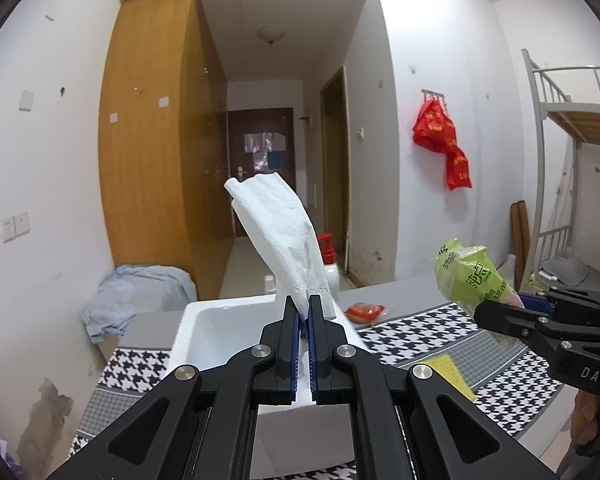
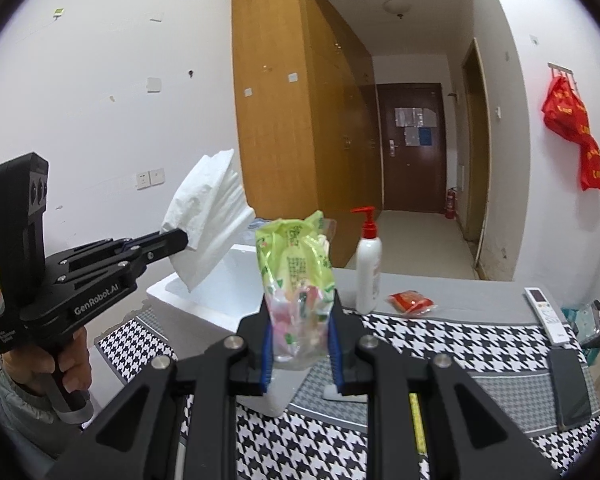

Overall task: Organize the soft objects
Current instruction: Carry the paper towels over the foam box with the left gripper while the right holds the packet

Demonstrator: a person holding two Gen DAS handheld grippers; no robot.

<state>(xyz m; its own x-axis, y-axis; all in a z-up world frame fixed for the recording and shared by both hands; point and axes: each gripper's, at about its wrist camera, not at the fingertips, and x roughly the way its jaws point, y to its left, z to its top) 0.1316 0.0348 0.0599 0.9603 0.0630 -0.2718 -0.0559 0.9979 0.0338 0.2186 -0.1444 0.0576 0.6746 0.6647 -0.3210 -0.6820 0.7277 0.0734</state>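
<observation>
Left gripper (image 1: 303,312) is clenched on a white crumpled paper tissue wad (image 1: 278,232); the tissue sticks up out of the jaws, lifted clear of the table. Right gripper (image 2: 299,338) is grasping a soft green-and-clear plastic bag of small pink-and-green packets (image 2: 296,272), jaws partway closed around its lower half, bag upright and off the surface. Both loads are airborne, so I read this as the carry step: two soft items picked, neither placed yet.

Just beyond the left jaws sits the open white foam box (image 1: 204,320), on a black-and-white houndstooth table cover (image 2: 460,340). In the right view the tissue hangs right above the box's near-left rim, the bag a bit right of it. Box looks like the likely drop spot, my guess only.

Next move, as I judge it: bring each load over the box opening, lower, let go one at a time so the jaws don't collide.

Farther right on the table: white pump bottle with red cap (image 2: 369,268), small red sachet (image 2: 411,301), white remote control (image 2: 547,314). Not touched.
</observation>
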